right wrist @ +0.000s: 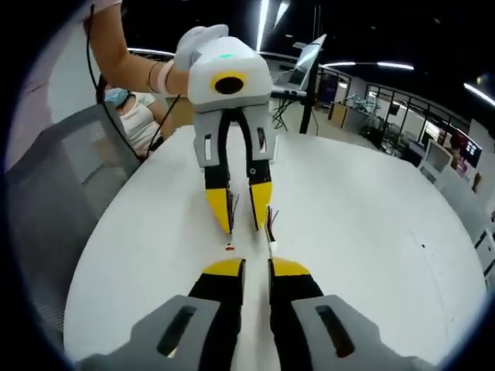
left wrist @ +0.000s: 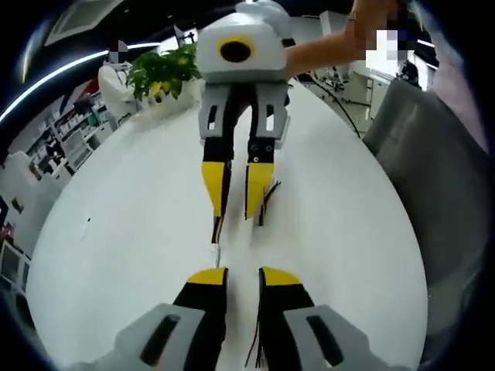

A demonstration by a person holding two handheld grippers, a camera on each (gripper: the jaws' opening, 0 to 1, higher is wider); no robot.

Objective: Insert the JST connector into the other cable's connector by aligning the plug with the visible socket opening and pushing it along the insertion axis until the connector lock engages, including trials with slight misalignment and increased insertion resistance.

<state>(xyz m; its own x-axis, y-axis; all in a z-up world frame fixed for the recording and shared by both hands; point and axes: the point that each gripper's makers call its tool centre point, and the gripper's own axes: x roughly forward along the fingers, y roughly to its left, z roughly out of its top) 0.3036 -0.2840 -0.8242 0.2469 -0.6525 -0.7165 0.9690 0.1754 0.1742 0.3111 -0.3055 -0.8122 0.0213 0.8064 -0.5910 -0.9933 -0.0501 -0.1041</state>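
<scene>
Left gripper (left wrist: 242, 280) pinches wires, white connector (left wrist: 216, 253) just beyond.

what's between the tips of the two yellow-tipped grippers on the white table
In the left gripper view, a small white connector on thin wires lies between the left gripper and the right gripper, over the white table.

each gripper (left wrist: 242, 280) has grey housing, black jaws, yellow tips.

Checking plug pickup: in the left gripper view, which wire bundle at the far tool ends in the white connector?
The thin wire bundle under the right tool's image-left jaw; the dark bundle splays loose.
</scene>
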